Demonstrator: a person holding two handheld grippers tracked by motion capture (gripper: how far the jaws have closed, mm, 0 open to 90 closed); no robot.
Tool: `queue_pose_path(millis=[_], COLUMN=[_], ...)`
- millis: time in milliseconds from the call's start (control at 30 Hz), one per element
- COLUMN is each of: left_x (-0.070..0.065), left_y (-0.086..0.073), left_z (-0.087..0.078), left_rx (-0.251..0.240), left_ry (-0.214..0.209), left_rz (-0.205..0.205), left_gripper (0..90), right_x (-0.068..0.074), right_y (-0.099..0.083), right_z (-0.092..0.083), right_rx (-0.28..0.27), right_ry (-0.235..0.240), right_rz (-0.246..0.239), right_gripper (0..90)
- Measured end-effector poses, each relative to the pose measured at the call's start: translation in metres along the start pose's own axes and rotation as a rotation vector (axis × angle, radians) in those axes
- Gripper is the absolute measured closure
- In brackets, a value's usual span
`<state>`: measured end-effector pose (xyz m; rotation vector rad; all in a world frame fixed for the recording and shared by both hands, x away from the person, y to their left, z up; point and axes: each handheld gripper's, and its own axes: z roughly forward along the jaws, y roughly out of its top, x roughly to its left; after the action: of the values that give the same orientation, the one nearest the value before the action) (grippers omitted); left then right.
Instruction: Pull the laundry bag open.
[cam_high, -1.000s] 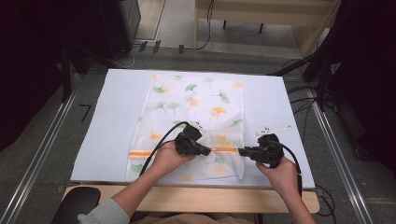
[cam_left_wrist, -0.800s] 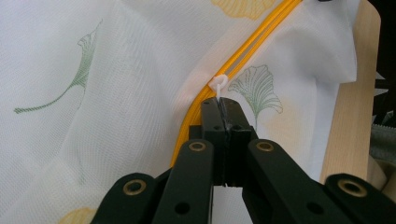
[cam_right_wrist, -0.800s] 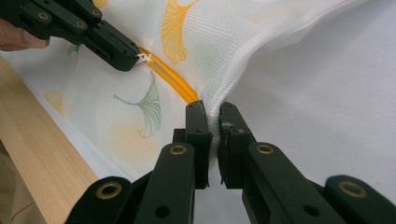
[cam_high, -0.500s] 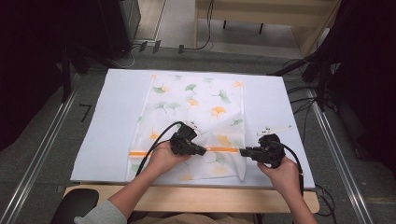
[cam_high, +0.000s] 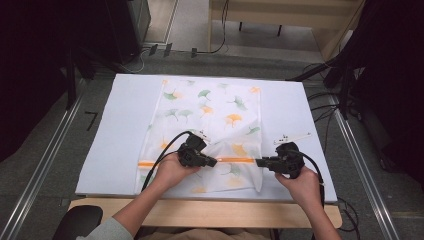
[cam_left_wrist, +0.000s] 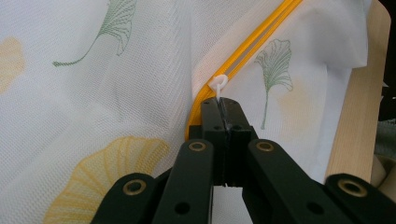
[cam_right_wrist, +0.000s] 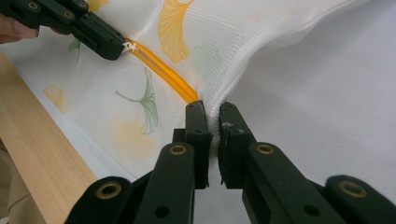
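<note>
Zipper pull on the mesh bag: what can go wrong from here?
1. The left hand-held gripper pinches only the thin tab of the white zipper pull; it could slip out.
2. The right hand-held gripper holds a bunched edge of the mesh bag beside the orange zipper; if the fabric slides, the zipper may buckle and jam.

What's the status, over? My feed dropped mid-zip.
Left tongs shut on zipper pull. Right tongs shut on mesh laundry bag edge. Orange zipper taut between, nothing in the way.

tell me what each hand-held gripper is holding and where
Left hand-held gripper: white zipper pull of the white leaf-print mesh bag. Right hand-held gripper: the bag's edge at the orange zipper's end.
</note>
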<state>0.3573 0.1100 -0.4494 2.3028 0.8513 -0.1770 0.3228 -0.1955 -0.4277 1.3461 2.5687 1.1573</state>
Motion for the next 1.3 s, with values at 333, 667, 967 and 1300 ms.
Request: queue_pose_path(millis=[333, 667, 967, 1300], left_x=[0.0, 0.001, 0.0, 0.004], left_y=[0.0, 0.0, -0.001, -0.007], left_z=[0.0, -0.004, -0.014, -0.016], left_rx=[-0.001, 0.005, 0.04, 0.033], left_ry=[0.002, -0.018, 0.004, 0.023], left_rz=[-0.002, -0.01, 0.003, -0.004], left_gripper=[90.0, 90.0, 90.0, 90.0], right_x=[0.0, -0.001, 0.0, -0.001], right_y=[-0.001, -0.001, 0.0, -0.001], right_z=[-0.001, -0.001, 0.001, 0.0], right_rx=[0.002, 0.005, 0.009, 0.009], right_ry=[-0.001, 0.003, 0.0, 0.0], right_rz=[-0.004, 0.001, -0.003, -0.003], right_gripper=[85.5, 85.5, 85.6, 85.5])
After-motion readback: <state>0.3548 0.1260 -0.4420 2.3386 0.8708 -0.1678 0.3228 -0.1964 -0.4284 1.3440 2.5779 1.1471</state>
